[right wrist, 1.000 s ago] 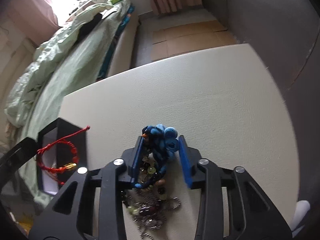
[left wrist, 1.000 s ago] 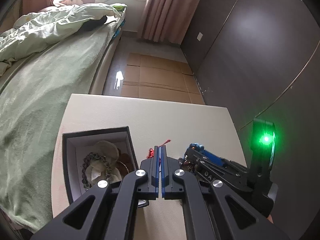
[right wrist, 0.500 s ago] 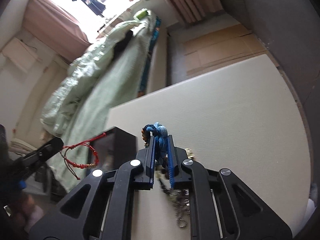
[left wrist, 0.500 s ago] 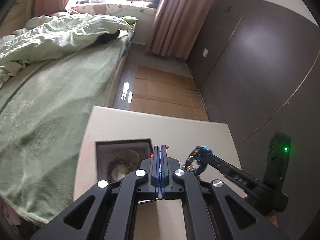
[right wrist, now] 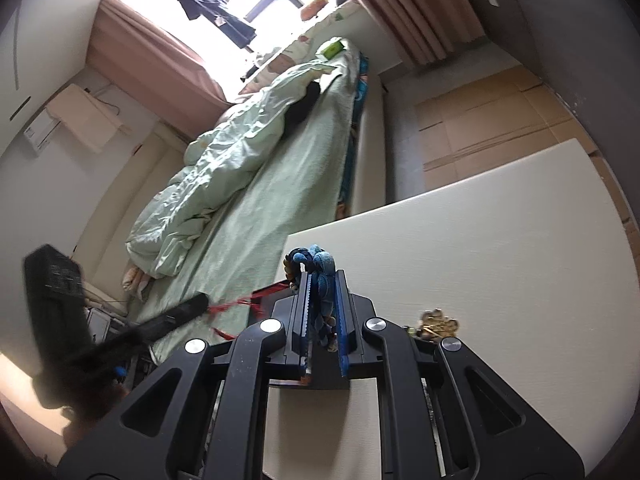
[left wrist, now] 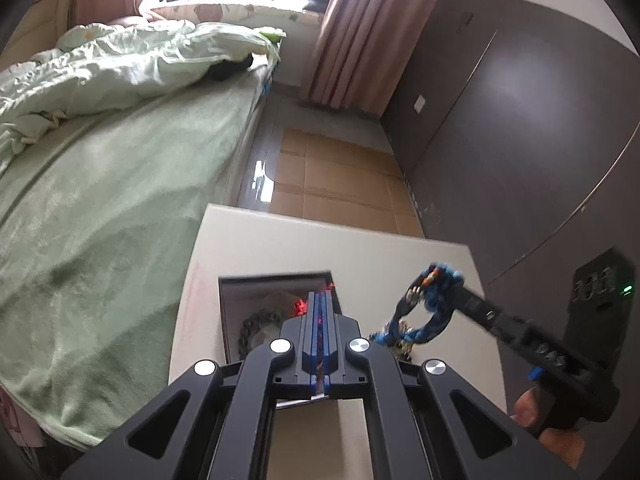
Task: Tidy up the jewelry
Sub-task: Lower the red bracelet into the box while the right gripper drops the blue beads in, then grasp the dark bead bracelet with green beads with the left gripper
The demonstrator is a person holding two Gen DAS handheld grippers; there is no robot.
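Observation:
My left gripper [left wrist: 319, 300] is shut on a red string bracelet [left wrist: 299, 306] and hangs over the open black jewelry box [left wrist: 276, 282], which holds a metal chain bracelet [left wrist: 256, 322]. My right gripper [right wrist: 321, 280] is shut on a blue braided bracelet [right wrist: 316, 266] with beads and holds it above the white table [right wrist: 480, 248]. In the left wrist view the blue bracelet [left wrist: 424, 308] hangs in a loop from the right gripper [left wrist: 454, 292], to the right of the box. In the right wrist view the red bracelet [right wrist: 256, 300] trails from the left gripper [right wrist: 200, 302].
A small pile of gold and bead jewelry [right wrist: 438, 320] lies on the table by the right gripper. A bed with green covers [left wrist: 100, 184] stands left of the table. A dark wall [left wrist: 520, 128] is on the right, cardboard flooring [left wrist: 340, 176] beyond.
Both grippers have risen above the table. The right gripper shut on the blue bracelet and lifted it off the pile. The left gripper carried the red bracelet over the box.

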